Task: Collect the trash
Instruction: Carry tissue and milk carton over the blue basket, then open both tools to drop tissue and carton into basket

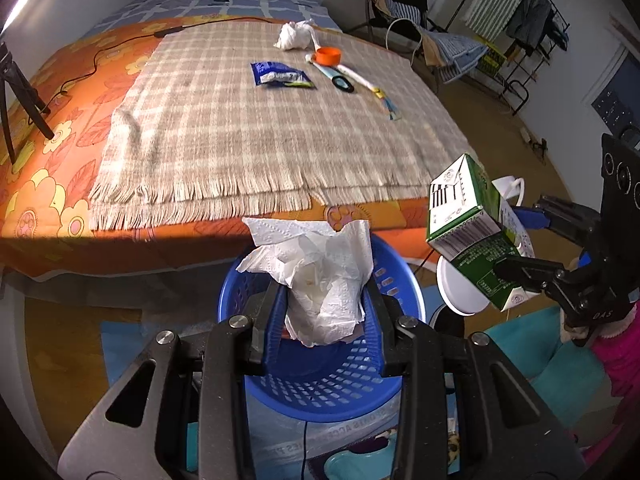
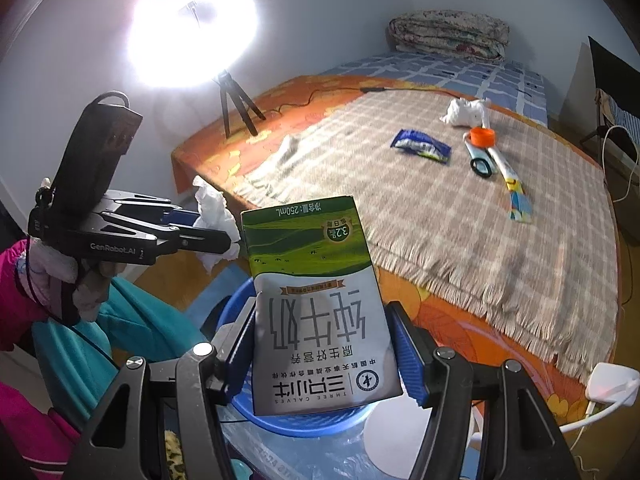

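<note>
My left gripper [image 1: 324,316] is shut on a crumpled white paper towel [image 1: 320,276] and holds it right above the blue plastic basket [image 1: 320,392] on the floor by the bed. My right gripper [image 2: 324,344] is shut on a green and white milk carton [image 2: 316,304], held upside down over the same blue basket [image 2: 280,420]. In the left wrist view the carton [image 1: 468,224] hangs to the right of the basket. On the plaid blanket [image 1: 260,128] lie a blue wrapper [image 1: 280,75], a white wad [image 1: 294,35], an orange cap [image 1: 329,56] and a tube [image 1: 360,78].
The bed carries an orange flowered sheet [image 1: 52,132] with a black tripod [image 1: 20,92] and a cable at its left. A ring light [image 2: 192,24] glares on the wall side. A white round lamp [image 1: 460,292] stands right of the basket. A clothes rack [image 1: 520,20] fills the far right.
</note>
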Demonstrator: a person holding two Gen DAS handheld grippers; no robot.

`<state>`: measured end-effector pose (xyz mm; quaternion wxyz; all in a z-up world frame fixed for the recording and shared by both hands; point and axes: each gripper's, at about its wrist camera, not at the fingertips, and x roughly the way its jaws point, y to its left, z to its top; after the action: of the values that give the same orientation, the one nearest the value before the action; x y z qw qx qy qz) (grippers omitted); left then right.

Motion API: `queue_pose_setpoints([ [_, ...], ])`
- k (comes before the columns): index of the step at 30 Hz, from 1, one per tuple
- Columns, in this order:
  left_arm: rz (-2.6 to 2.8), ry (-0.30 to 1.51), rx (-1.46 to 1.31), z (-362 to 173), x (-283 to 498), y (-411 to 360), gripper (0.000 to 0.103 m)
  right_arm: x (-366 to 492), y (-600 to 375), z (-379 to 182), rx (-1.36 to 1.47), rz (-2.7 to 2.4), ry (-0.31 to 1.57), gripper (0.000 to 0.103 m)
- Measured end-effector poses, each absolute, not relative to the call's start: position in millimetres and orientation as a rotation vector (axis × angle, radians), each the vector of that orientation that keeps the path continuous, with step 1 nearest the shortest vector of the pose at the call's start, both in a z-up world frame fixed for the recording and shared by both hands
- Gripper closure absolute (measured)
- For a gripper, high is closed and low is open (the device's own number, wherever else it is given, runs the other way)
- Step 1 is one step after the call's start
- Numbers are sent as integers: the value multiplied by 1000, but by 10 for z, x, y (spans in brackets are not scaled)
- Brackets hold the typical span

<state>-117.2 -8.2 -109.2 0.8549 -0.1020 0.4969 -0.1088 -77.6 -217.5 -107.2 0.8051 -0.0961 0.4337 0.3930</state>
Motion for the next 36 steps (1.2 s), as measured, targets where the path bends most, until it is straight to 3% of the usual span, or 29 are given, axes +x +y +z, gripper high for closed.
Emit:
queue_pose_setpoints([
  [24,-225,1165,-204,-1496,-1193,-100,68,-816,-2080,-1399,-243,854,1021,39],
  [26,-223,1165,-203,-1497,-1187,-101,64,-824,-2069,-1404,-247,858,1021,38],
  [30,-209,1166,-206,-1500,-1184,-88,45,-840,-2042,-1416,-256,869,1022,38],
  [33,-203,1161,-209,-1495,-1175,-76,43,-825,-2030,-1424,-256,859,1019,37],
  [36,-200,1162,-213,-1495,-1170,-71,43,-800,-2043,-1413,-244,851,1020,28],
])
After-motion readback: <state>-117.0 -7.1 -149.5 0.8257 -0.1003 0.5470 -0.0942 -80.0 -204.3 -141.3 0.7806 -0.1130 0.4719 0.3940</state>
